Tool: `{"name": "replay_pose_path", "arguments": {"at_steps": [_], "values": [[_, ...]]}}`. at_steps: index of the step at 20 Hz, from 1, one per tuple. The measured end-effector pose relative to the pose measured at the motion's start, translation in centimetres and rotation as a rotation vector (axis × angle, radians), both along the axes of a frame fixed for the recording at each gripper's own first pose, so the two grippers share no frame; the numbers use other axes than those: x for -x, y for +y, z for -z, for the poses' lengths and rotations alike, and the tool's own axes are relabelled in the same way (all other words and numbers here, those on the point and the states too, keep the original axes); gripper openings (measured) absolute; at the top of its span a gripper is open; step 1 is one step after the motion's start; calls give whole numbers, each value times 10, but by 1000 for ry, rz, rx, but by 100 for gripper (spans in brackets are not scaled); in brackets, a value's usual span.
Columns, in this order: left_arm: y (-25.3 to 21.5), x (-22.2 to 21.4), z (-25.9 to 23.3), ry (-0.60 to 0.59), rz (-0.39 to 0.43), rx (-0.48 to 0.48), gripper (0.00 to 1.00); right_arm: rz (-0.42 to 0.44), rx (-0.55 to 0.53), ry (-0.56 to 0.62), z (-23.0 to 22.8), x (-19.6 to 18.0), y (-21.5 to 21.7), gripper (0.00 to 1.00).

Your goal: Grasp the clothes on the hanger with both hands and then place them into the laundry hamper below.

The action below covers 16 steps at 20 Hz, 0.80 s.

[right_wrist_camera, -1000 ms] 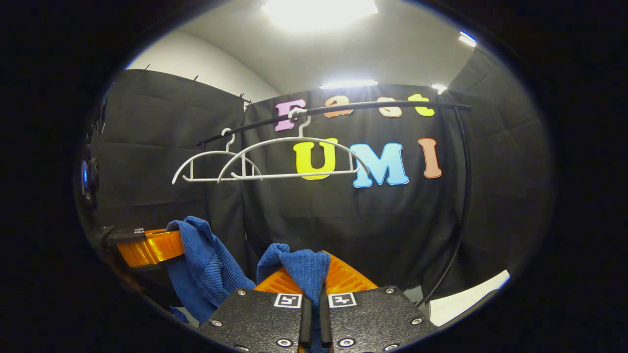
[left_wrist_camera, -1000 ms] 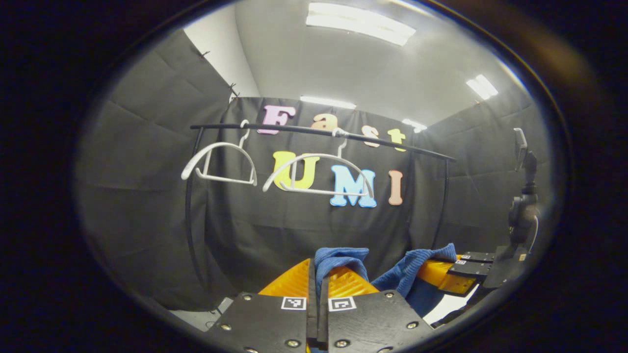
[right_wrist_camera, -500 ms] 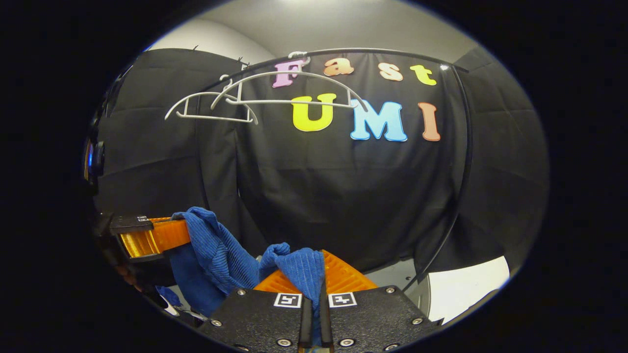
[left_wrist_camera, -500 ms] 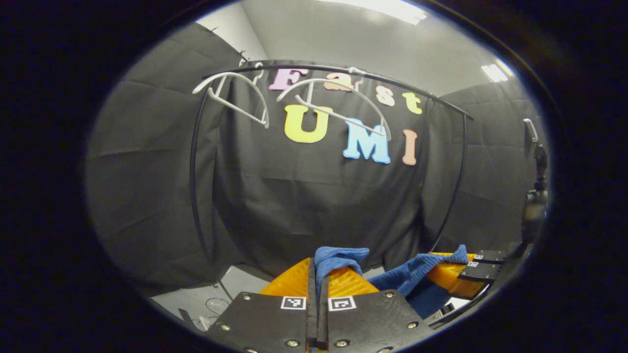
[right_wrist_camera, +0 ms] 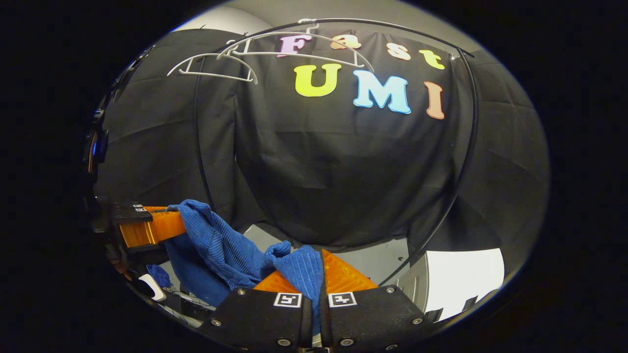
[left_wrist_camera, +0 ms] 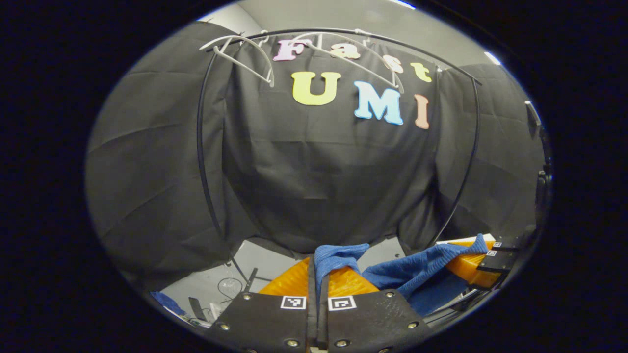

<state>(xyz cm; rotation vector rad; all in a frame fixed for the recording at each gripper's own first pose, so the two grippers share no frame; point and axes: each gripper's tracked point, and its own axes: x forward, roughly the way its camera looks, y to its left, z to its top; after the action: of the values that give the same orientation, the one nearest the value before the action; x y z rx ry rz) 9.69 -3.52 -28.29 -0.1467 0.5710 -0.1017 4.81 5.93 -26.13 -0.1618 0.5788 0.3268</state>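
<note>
A blue ribbed garment (left_wrist_camera: 417,269) hangs stretched between both grippers, off the hangers. My left gripper (left_wrist_camera: 319,269) is shut on a fold of it at the bottom of the left gripper view. In the right gripper view my right gripper (right_wrist_camera: 316,267) is shut on another fold of the blue garment (right_wrist_camera: 221,245). Each gripper also appears in the other's view, at the side: the right gripper (left_wrist_camera: 478,262) and the left gripper (right_wrist_camera: 147,228), both pinching the cloth. Two bare white hangers (right_wrist_camera: 216,66) (left_wrist_camera: 245,51) hang on the black rail (left_wrist_camera: 392,41) above. The hamper is hidden.
The black clothes rack's curved legs (left_wrist_camera: 203,162) (right_wrist_camera: 461,162) run down to a grey floor (right_wrist_camera: 368,257). A white surface (right_wrist_camera: 461,277) lies low on the right. Cables and small items (left_wrist_camera: 221,294) lie on the floor at the lower left.
Both grippers have dropped lower with the garment; the rail and hangers have risen to the top of both views, and the floor has come into sight.
</note>
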Motion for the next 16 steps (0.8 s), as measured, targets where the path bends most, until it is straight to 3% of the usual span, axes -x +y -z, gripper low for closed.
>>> {"name": "replay_pose_path", "arguments": {"at_steps": [9, 10, 12, 16], "values": [[-4, 45, 83, 177, 31, -78, 1, -9, 77, 116, 54, 15, -13, 6], [-3, 48, 91, 197, 35, -88, 6, -7, 82, 131, 59, 16, -15, 6], [-3, 56, 97, 225, 52, -105, 2, -1, 98, 156, 70, 23, -19, 8], [-11, 76, 119, 292, 86, -100, 8, -2, 110, 212, 89, 37, -21, 12]]}}
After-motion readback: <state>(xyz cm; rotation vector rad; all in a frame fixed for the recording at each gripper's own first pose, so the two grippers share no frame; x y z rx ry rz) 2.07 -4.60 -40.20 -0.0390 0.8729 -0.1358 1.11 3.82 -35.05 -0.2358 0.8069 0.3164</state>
